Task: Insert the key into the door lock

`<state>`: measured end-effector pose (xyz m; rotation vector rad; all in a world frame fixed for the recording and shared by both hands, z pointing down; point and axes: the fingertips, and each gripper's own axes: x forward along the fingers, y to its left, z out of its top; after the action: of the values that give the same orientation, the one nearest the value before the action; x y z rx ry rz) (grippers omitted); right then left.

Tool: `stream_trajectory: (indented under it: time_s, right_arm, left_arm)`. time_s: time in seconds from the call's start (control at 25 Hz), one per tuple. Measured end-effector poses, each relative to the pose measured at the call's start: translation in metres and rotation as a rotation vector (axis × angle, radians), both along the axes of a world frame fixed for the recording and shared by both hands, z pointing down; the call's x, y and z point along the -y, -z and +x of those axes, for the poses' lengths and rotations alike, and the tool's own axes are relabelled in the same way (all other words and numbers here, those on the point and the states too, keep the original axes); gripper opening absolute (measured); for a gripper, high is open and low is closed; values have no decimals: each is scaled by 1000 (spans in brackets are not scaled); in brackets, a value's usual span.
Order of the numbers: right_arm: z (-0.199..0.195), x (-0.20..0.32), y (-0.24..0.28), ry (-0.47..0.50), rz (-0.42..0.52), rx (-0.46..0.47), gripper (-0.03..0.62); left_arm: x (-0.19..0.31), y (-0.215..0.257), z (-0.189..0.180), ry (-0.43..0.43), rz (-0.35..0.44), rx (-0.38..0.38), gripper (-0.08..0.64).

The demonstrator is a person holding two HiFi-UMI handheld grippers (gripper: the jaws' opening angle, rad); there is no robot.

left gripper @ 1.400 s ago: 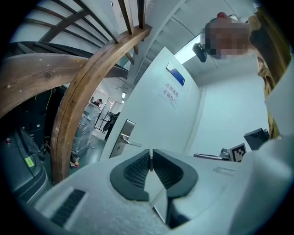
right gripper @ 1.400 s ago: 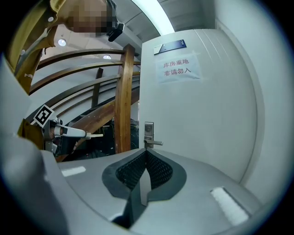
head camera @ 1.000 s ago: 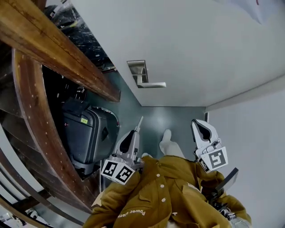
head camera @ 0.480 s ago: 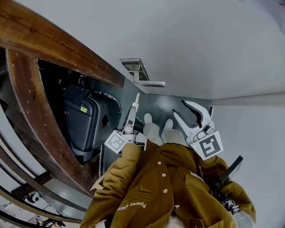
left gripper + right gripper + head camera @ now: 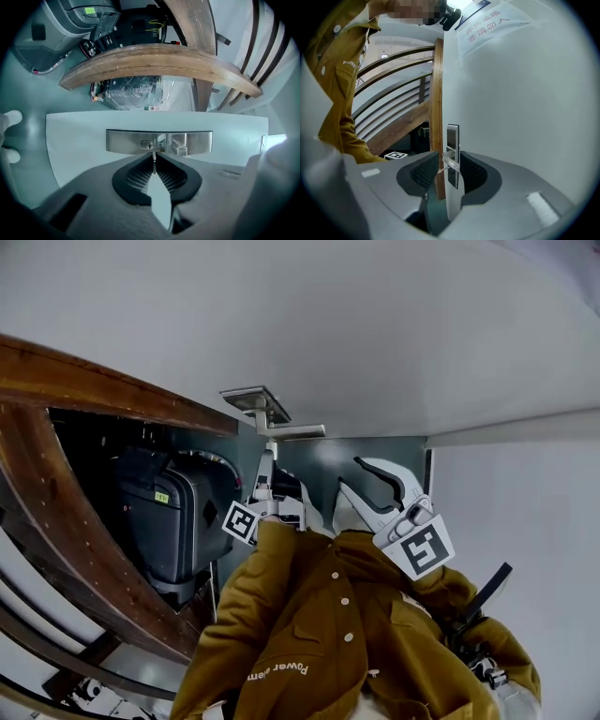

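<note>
Now key [image 5: 153, 163] clamped in left fingers [image 5: 133, 177], tip near keyhole [image 5: 147, 145]; right fingers [image 5: 423, 171] closing around handle [image 5: 449, 161].

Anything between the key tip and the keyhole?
Nothing. Left gripper view: the key, held in the shut left gripper, points at the keyhole; only bare lock plate shows between.

place: indoor landing at the foot of a staircase, with storage beneath | door [image 5: 375, 334]: white, steel lever handle [image 5: 281, 427], paper notice [image 5: 492, 24] in red print | stairs: curved wooden stringer [image 5: 94, 390], curved railings [image 5: 391, 107] | stowed beneath: grey suitcase [image 5: 173, 521], plastic-wrapped bundle [image 5: 133, 91] | floor [image 5: 323, 460]: smooth grey-teal
</note>
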<state>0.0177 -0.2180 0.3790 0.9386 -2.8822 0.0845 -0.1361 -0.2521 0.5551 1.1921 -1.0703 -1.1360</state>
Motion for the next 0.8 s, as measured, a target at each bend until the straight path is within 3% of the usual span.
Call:
stream_trajectory:
  time_s: [0.16,0.44,0.8]
  right_arm:
    - [1,3,-2,-24,-39,6,141]
    - [0,8,-6,-8,-40,-14,140]
    - [-6,3,-8,16,-38,-14,138]
  left_arm:
    - [14,-3,7,-8,16,2,28]
    - [10,-6,2,41,1,-19,28]
    - [15,-5,1,44,-1,-27,28]
